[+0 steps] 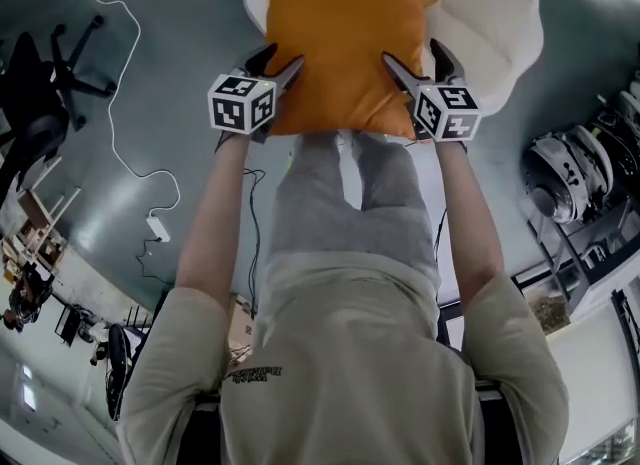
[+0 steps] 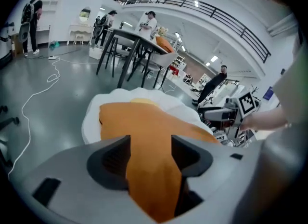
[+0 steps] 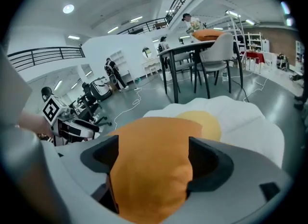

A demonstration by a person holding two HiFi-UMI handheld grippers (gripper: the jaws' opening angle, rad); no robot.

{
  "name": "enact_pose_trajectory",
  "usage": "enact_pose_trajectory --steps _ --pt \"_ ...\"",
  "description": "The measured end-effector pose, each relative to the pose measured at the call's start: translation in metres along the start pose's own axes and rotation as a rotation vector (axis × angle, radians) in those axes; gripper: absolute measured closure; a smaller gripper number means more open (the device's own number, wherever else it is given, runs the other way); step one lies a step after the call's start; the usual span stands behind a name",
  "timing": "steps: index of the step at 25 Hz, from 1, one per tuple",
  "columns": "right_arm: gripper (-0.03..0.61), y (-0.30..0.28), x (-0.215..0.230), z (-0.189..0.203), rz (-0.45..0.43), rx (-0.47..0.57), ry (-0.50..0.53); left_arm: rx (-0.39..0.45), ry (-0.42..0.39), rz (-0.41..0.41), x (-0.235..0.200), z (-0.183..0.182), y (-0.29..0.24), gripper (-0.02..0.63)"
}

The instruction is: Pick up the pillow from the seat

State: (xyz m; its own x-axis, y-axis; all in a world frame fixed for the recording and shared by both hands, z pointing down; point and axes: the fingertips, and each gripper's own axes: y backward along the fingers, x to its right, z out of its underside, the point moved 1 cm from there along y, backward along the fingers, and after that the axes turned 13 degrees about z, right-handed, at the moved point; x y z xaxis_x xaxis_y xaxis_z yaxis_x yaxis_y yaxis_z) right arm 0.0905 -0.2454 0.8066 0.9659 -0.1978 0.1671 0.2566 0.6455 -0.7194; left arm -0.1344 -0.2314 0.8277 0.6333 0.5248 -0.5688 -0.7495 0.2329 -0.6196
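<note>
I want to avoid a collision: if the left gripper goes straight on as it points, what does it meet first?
The pillow, which sits between the jaws of the left gripper; the seat probably comes right behind it.

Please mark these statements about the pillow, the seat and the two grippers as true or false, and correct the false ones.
1. The pillow is orange. True.
2. The pillow lies directly on the floor. False: it lies on a white seat, which stands on the floor.
3. The left gripper and the right gripper are at the two corners of the pillow nearest to the person. True.
4. Nothing is between the jaws of the right gripper. False: its jaws stand wide apart and the orange pillow fills the gap between them, as the right gripper view shows.
5. A black office chair stands on the floor, away from the seat. True.
</note>
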Motion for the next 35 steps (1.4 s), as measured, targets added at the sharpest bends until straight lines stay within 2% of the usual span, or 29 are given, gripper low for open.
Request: enact_pose_trajectory --steps 5,11,14,17,21,24,27,31,35 --pt "0.106 -0.024 0.011 0.055 0.003 -0.138 -0.016 -0.063 0.031 -0.032 -0.015 0.038 -0.022 0.329" --pt "0.044 -0.043 0.010 0.118 -0.028 -0.321 -0.192 -0.084 0.130 -0.051 -0.026 0.077 -0.036 0.318" --pt "0.043 -0.051 0.006 0.147 -0.051 -0.387 -0.237 -0.114 0.160 -0.060 -0.029 0.096 -0.047 0.318" --pt "0.049 -0.057 0.002 0.155 -0.077 -0.414 -0.247 -0.115 0.187 -0.047 -0.036 0.103 -0.051 0.319" --pt "0.205 -0.063 -0.009 0.154 -0.124 -0.455 -0.228 -0.128 0.204 -0.023 -0.041 0.104 -0.053 0.369" --pt "0.310 -0.058 -0.015 0.142 -0.166 -0.429 -0.189 -0.105 0.164 -0.020 -0.033 0.098 -0.053 0.437" --pt "0.390 -0.048 -0.018 0.126 -0.181 -0.380 -0.144 -0.068 0.130 -0.018 -0.024 0.087 -0.048 0.486" --pt "0.456 -0.031 -0.028 0.094 -0.166 -0.276 -0.060 -0.061 0.092 -0.013 -0.014 0.062 -0.036 0.538" --pt "0.466 -0.007 -0.033 0.061 -0.133 -0.194 -0.003 -0.030 0.054 -0.012 0.002 0.032 -0.018 0.565"
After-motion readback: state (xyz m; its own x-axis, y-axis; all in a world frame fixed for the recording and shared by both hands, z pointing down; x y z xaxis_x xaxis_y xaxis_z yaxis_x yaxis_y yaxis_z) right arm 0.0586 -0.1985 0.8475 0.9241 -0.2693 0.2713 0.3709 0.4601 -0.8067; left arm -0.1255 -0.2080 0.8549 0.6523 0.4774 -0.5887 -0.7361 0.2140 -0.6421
